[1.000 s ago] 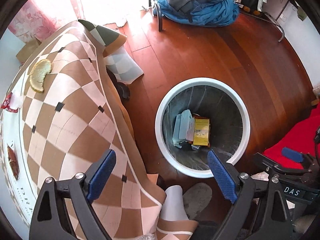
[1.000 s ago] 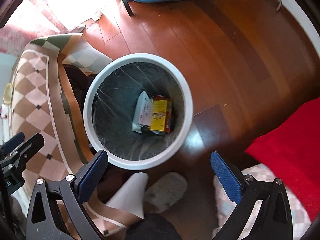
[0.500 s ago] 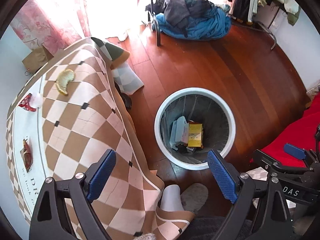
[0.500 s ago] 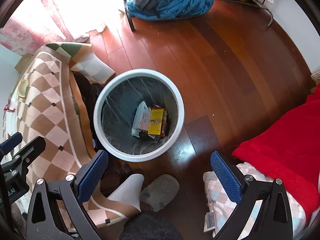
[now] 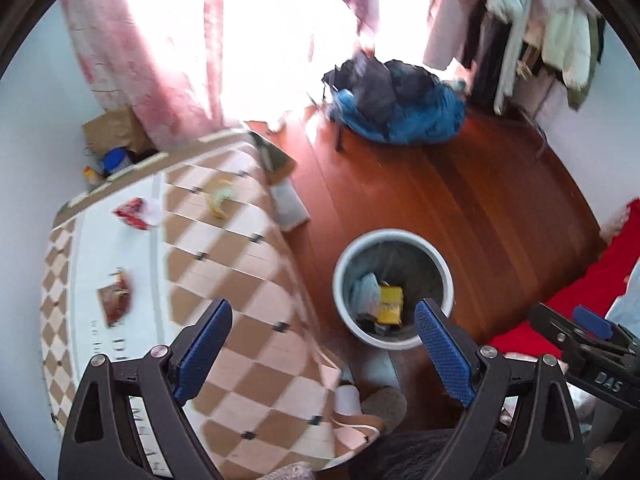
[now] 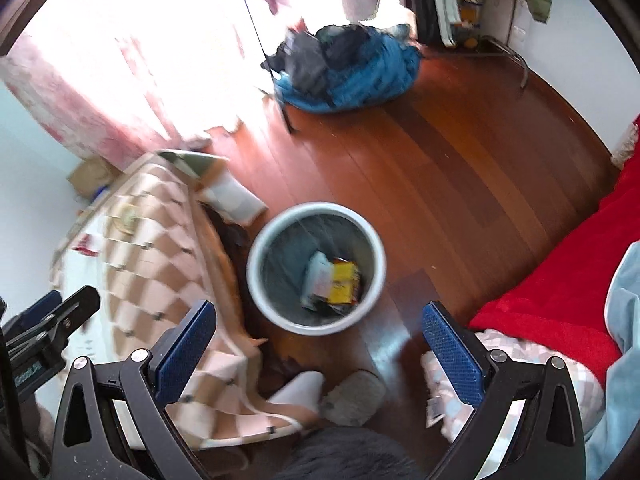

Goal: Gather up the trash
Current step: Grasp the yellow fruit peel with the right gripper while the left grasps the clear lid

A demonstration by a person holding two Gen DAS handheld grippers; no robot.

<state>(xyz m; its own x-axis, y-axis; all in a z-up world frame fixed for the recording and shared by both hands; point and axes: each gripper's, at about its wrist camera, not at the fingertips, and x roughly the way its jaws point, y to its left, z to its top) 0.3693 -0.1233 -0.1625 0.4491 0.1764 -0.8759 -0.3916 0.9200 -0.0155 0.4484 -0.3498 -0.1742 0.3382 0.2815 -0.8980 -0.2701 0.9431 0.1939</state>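
Observation:
A white round bin (image 5: pixel 345 256) (image 6: pixel 256 256) stands on the wood floor beside the table, holding a yellow packet (image 5: pixel 391 303) (image 6: pixel 341 282) and pale paper. On the checkered tablecloth (image 5: pixel 224 280) lie a red wrapper (image 5: pixel 132 213), a brown wrapper (image 5: pixel 115 299) and a yellow peel (image 5: pixel 219 198). My left gripper (image 5: pixel 322 347) hangs open high over the table edge and bin. My right gripper (image 6: pixel 316 345) is open too, above the floor just in front of the bin. Both hold nothing.
A blue bundle of clothes (image 5: pixel 400 116) lies on the floor at the back. Red bedding (image 6: pixel 560 280) fills the right side. A slipper (image 6: pixel 352 394) and a person's leg sit below the bin. A clothes rack (image 5: pixel 520 32) stands at the back right.
Both grippers have risen and pulled back from the bin, so it looks smaller and more of the table and room shows. Their jaws stay open and empty.

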